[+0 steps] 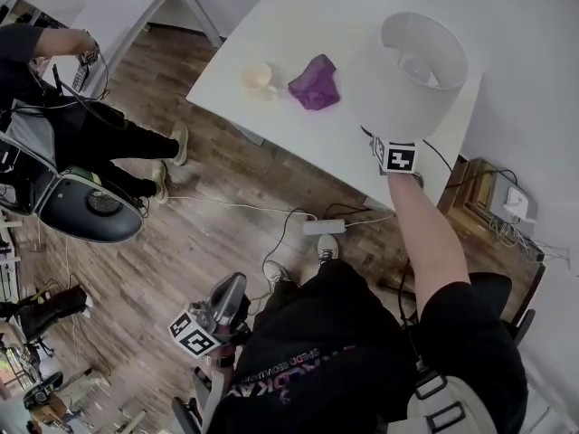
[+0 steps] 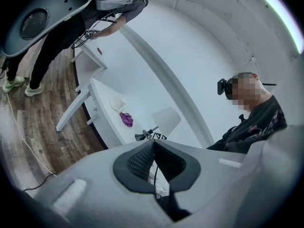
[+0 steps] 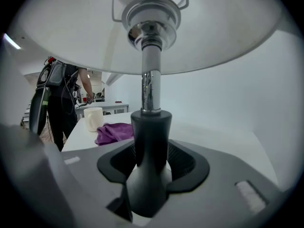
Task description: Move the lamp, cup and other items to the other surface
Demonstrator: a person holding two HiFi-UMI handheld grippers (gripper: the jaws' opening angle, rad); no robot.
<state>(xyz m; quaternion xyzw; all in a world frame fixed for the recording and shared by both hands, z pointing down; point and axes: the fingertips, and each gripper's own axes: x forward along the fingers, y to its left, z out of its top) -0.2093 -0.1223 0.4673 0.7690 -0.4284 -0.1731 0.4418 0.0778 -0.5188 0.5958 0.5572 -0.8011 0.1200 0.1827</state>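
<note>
A white-shaded lamp [image 1: 421, 66] stands near the front right edge of the white table [image 1: 298, 25]. My right gripper [image 1: 396, 156] reaches in under the shade. In the right gripper view the lamp's black neck [image 3: 151, 127] fills the space between the jaws, with both pads against it. Left of the lamp lie a purple cloth [image 1: 315, 83] and a cream cup [image 1: 258, 77]. My left gripper [image 1: 231, 292] hangs low beside my leg over the floor, away from the table, its pads [image 2: 142, 158] meeting at the tips with nothing held.
A second white table [image 1: 118, 3] stands at the far left, with a person [image 1: 81, 134] beside it and a grey rounded machine [image 1: 86, 206] nearby. A power strip [image 1: 324, 227] and cables lie on the wooden floor below the table's edge.
</note>
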